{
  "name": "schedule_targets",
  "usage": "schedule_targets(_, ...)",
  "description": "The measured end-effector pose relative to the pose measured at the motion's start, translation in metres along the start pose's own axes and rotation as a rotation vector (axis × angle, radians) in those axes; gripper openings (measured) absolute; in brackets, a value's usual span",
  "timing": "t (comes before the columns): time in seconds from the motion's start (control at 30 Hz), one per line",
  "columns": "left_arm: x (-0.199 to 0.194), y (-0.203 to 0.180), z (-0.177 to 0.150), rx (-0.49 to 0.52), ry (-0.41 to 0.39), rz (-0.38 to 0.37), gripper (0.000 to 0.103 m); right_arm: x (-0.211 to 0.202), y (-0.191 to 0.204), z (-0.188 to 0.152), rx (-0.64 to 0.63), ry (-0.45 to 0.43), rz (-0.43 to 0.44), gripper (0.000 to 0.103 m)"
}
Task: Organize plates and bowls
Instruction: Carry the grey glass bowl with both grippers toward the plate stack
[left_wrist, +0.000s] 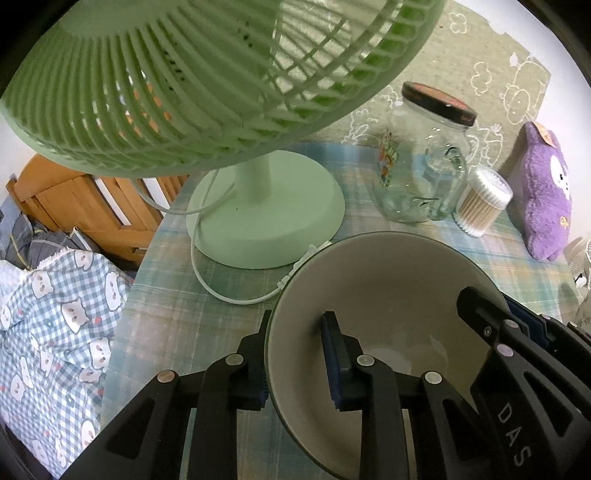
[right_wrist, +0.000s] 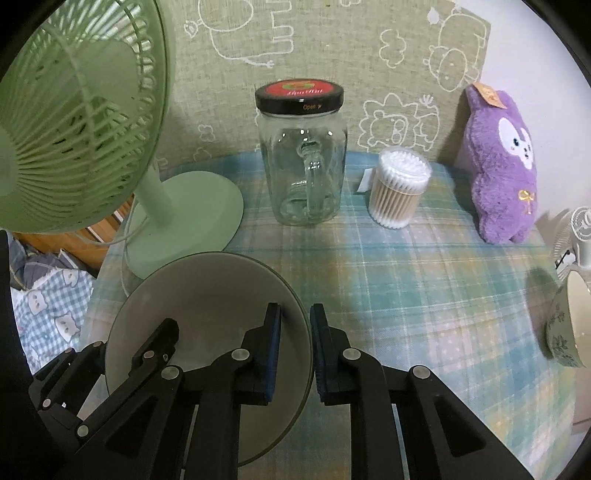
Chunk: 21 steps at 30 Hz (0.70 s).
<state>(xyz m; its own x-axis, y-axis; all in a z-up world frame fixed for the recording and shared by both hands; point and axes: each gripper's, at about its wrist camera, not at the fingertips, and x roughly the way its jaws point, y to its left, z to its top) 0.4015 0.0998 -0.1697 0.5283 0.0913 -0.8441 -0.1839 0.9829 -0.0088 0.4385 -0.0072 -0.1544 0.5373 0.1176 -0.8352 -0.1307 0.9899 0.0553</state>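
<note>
A grey bowl (left_wrist: 388, 295) is held above the plaid tablecloth. My left gripper (left_wrist: 295, 354) is shut on its left rim, one finger outside and one inside. My right gripper (right_wrist: 295, 343) is shut on its right rim (right_wrist: 299, 310), one finger inside and one outside; it also shows in the left wrist view (left_wrist: 491, 317). A floral-patterned bowl (right_wrist: 569, 325) lies tilted at the right edge of the right wrist view.
A green table fan (right_wrist: 74, 122) stands at the left, its base (left_wrist: 266, 210) and white cord (left_wrist: 221, 288) close to the bowl. A glass jar (right_wrist: 303, 158), a cotton-swab tub (right_wrist: 397, 188) and a purple plush (right_wrist: 498, 166) stand at the back. Bedding (left_wrist: 55, 332) lies left of the table.
</note>
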Motion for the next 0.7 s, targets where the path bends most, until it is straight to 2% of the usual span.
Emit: schedule_targets(0.7,-0.1,-0.001,-0.011,0.032,-0.092,-0.016,0.022,-0.112,0.0,-0.019,0.019,-0.094,-0.012,0.019)
